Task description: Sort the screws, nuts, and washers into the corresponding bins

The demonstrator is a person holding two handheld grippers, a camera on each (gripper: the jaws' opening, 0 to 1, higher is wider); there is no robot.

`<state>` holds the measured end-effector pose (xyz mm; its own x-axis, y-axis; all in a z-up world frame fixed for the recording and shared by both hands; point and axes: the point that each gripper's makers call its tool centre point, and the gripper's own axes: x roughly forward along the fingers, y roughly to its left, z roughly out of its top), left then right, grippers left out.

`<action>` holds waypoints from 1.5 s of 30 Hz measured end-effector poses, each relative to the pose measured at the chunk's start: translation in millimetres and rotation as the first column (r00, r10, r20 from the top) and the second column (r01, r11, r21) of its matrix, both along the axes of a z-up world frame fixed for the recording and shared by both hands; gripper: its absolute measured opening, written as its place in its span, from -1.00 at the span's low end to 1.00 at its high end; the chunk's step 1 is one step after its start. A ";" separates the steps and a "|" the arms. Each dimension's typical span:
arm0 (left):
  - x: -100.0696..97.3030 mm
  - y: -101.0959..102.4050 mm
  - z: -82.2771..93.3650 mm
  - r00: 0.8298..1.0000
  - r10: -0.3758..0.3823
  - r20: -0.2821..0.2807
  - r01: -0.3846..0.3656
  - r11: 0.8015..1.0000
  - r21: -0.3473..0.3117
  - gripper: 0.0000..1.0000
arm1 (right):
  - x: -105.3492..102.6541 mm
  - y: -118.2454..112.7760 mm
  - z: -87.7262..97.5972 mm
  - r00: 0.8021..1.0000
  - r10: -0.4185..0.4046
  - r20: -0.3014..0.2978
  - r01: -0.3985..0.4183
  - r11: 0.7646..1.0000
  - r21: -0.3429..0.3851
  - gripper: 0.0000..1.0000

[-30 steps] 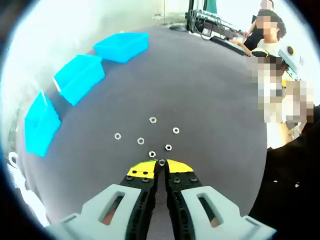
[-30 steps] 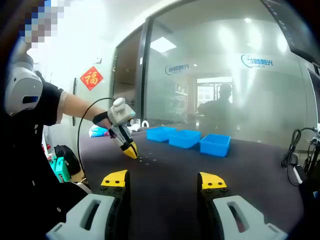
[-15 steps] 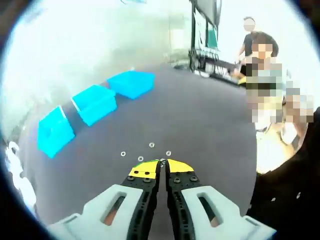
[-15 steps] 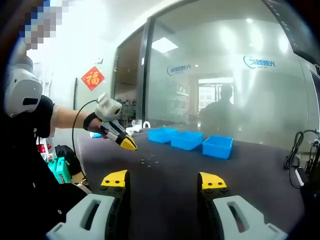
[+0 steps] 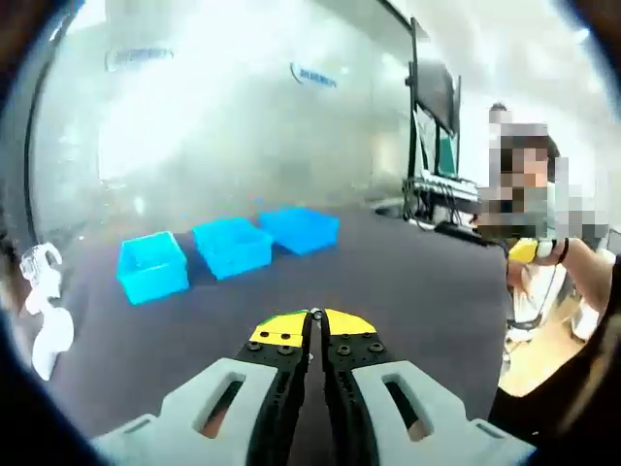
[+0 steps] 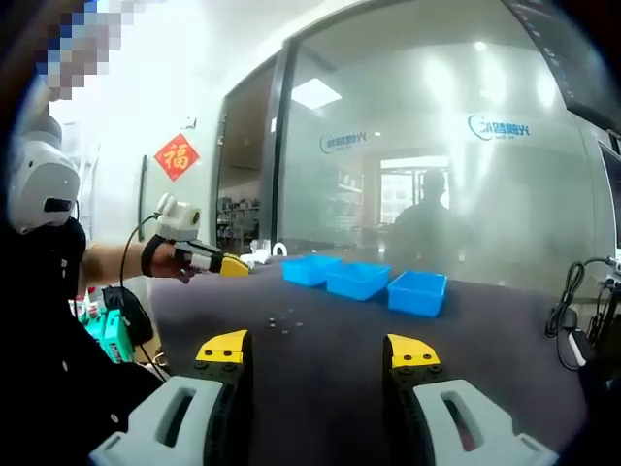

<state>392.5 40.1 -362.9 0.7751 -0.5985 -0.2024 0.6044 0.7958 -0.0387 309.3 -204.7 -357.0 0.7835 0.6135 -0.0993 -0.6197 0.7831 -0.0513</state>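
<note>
— Left gripper?
— Jaws pressed together, a small nut pinched at the tips; three blue bins lay in a row ahead on the dark tabletop.
— Right gripper?
— Jaws spread, nothing between. Its view alone showed loose nuts on the tabletop, ahead of the jaws, short of the bins.

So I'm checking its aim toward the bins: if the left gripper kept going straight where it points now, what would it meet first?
The left gripper, jaws closed on a small nut, points over bare table; the nearest thing ahead looks like the middle blue bin, slightly left of its line, though depth is unclear.
</note>
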 end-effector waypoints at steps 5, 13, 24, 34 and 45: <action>9.9 14.1 9.5 0.996 0.068 0.051 -0.067 0.998 -0.016 -0.95 | -0.9 1.5 0.9 1.000 0.003 0.004 -0.003 1.000 -0.004 -0.02; 45.1 38.7 21.4 0.984 0.142 0.109 -0.142 0.990 -0.016 -0.95 | -1.8 1.2 1.4 1.000 0.002 0.004 -0.002 1.000 -0.003 -0.02; 104.1 67.2 45.9 0.957 0.223 0.183 -0.222 0.975 -0.028 -0.95 | -1.5 2.1 -2.1 1.000 0.001 -0.005 -0.001 1.000 -0.001 -0.02; 152.5 81.9 48.2 0.940 0.291 0.177 -0.290 0.957 -0.032 -0.95 | -1.8 5.0 -3.8 1.000 0.003 -0.013 -0.003 1.000 -0.005 -0.02; 204.4 101.2 43.0 0.921 0.340 0.191 -0.351 0.936 0.028 -0.95 | -2.6 4.8 -2.0 1.000 -0.005 -0.008 0.005 1.000 0.000 -0.02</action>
<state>596.8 141.2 -320.0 0.9581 -0.2782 -0.0676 0.2839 0.9536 0.0997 306.7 -200.0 -358.9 0.7856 0.6096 -0.1059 -0.6163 0.7862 -0.0461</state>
